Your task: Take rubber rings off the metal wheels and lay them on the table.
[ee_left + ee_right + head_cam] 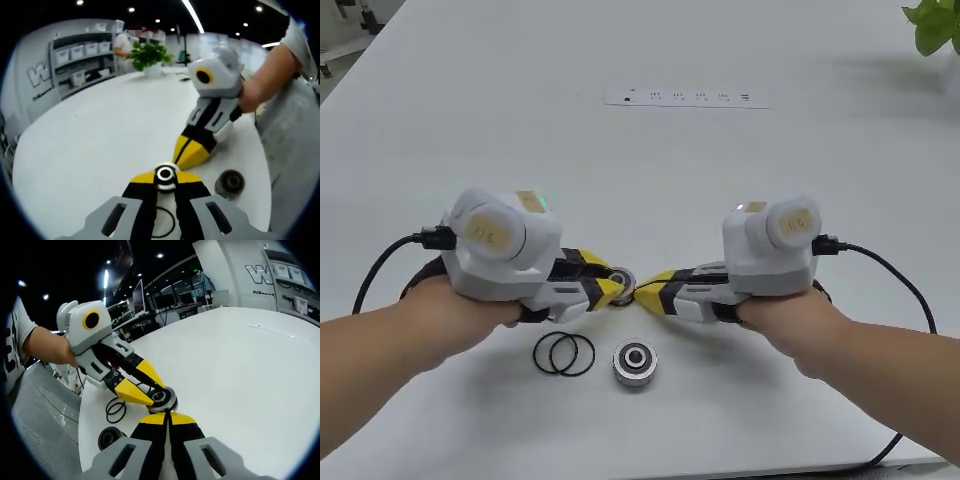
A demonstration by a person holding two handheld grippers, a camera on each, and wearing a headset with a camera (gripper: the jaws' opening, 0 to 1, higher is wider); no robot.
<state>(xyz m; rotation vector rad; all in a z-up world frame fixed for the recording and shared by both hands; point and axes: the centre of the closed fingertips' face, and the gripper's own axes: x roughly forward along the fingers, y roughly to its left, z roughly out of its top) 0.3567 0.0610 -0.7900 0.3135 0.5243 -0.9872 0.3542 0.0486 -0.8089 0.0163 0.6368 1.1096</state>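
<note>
Metal wheel [622, 283] clamped between the jaws of the left gripper [614, 287], up off the table [650, 170], close to the near edge. Seen face-on in the left gripper view [165, 173]: bright hub, dark centre, pinched right at the yellow tips.

Right gripper [644, 291] pointed inward from the opposite side, jaws drawn together with no gap to be seen, tips right against the wheel's rim. Impossible to tell whether anything on the rim is pinched between them. In the right gripper view, those closed tips [167, 416] just beneath the wheel [164, 397], with the left gripper [152, 396] reaching in from the left.

Rubber rings [564, 354]: two, black, thin, flat on the table, overlapping each other, just in front of the left gripper in the head view. Also visible under the left gripper in the right gripper view [116, 410].

Second wheel [635, 362] lying flat just to the right of the rings, not touching them, below the meeting point of the two grippers.

Power strip [685, 97] far across the table. Plant [932, 25] at the far right corner. Black cables [380, 265] trailing from the rear of both grippers.
</note>
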